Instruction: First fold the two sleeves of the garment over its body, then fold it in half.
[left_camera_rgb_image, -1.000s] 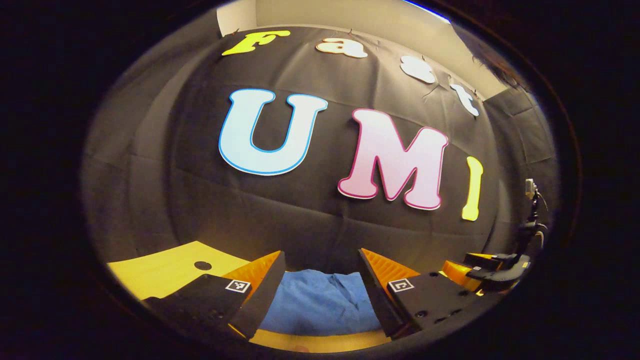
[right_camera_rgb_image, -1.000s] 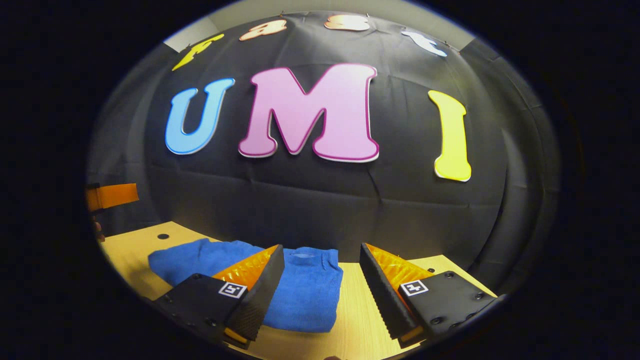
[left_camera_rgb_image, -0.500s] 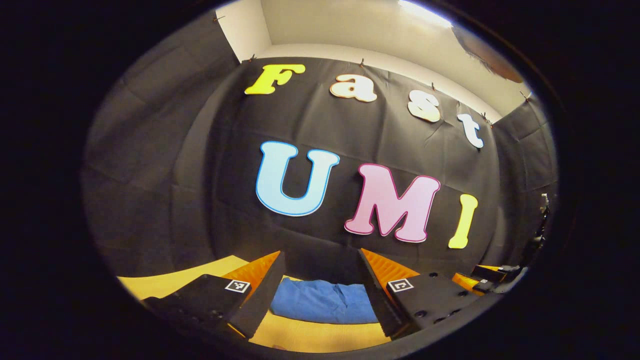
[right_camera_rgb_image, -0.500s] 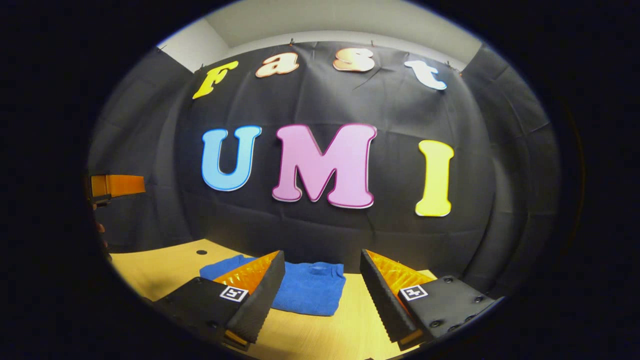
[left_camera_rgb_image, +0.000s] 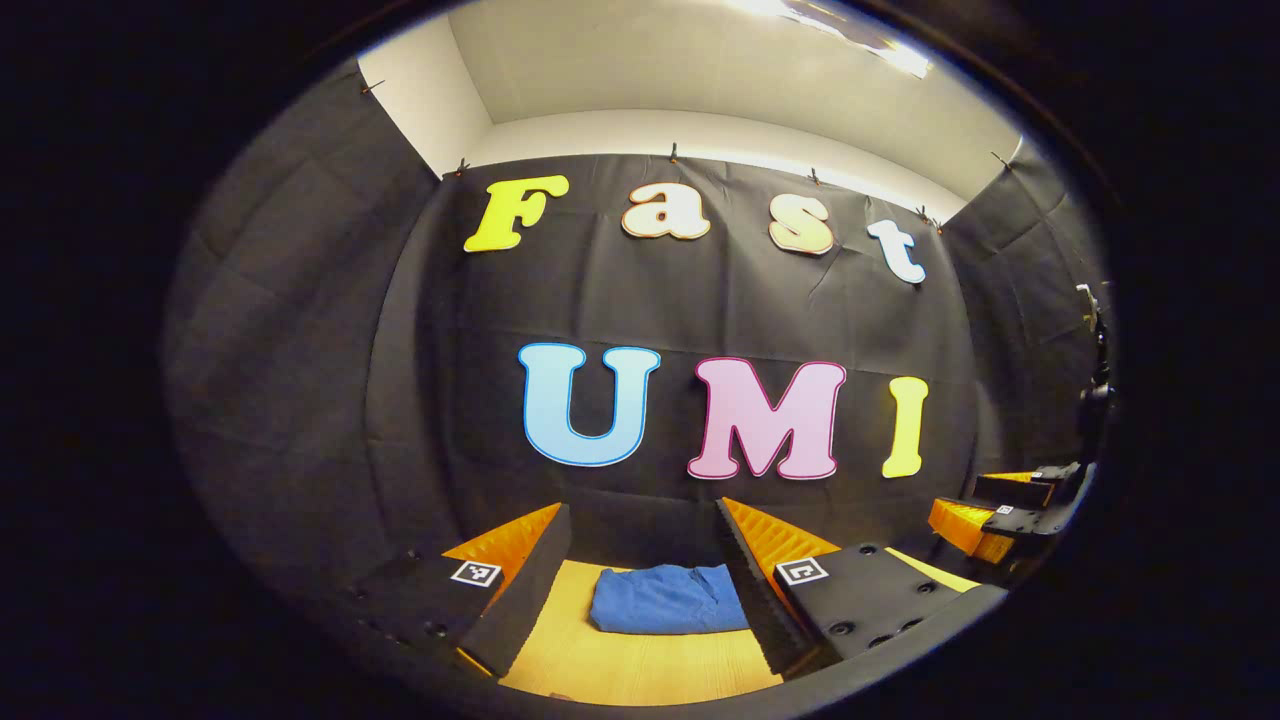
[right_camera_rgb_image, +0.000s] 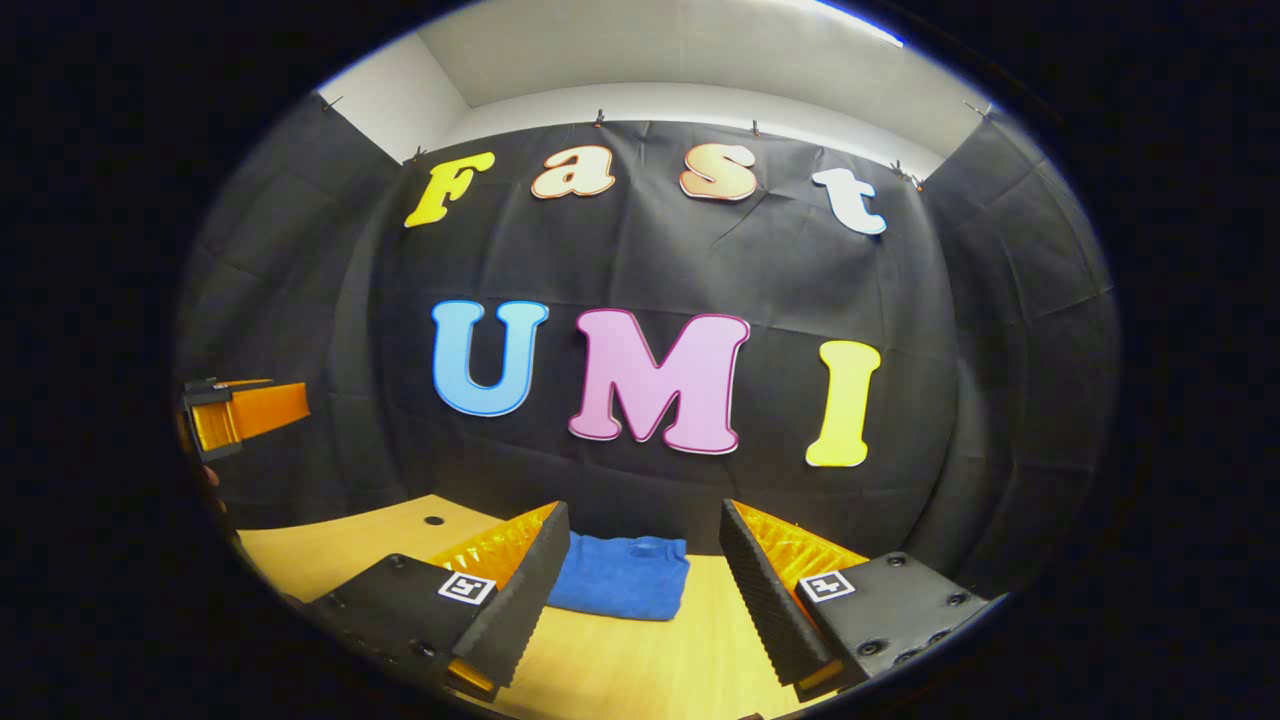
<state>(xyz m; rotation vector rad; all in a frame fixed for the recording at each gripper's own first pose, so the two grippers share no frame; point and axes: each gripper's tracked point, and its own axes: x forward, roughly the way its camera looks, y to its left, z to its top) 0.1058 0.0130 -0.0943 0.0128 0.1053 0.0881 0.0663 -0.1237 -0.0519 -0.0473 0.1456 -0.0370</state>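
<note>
garment (left_camera_rgb_image: 667, 598): I see it folded into a compact blue bundle, flat on the table (left_camera_rgb_image: 640, 665), near the far edge by the wall.
garment vs left gripper (left_camera_rgb_image: 640, 560): in the left gripper view it sits ahead of the fingers and shows in the gap between them, its right end hidden behind the right finger. Apart, nothing touching it.
garment vs right gripper (right_camera_rgb_image: 642, 560): in the right gripper view I see the garment (right_camera_rgb_image: 620, 588) ahead of the tips, left of centre in the gap, its left end hidden behind the left finger. Apart from both fingers.
left gripper state: jaws spread wide, nothing between them.
right gripper state: jaws spread wide, holding nothing.
height: both grippers are held above the table, clear of the cloth, as far as I can judge.
other gripper: right gripper (left_camera_rgb_image: 985, 510) shows at the right edge of the left gripper view; left gripper (right_camera_rgb_image: 240, 410) shows at the left edge of the right gripper view, above the table (right_camera_rgb_image: 340, 550).
table detail: small dark hole (right_camera_rgb_image: 433, 520) in the top, left of the garment.
writing: each finger carries a small square black-and-white marker (left_camera_rgb_image: 476, 573); I read no text on it. No label legible on the garment.
</note>
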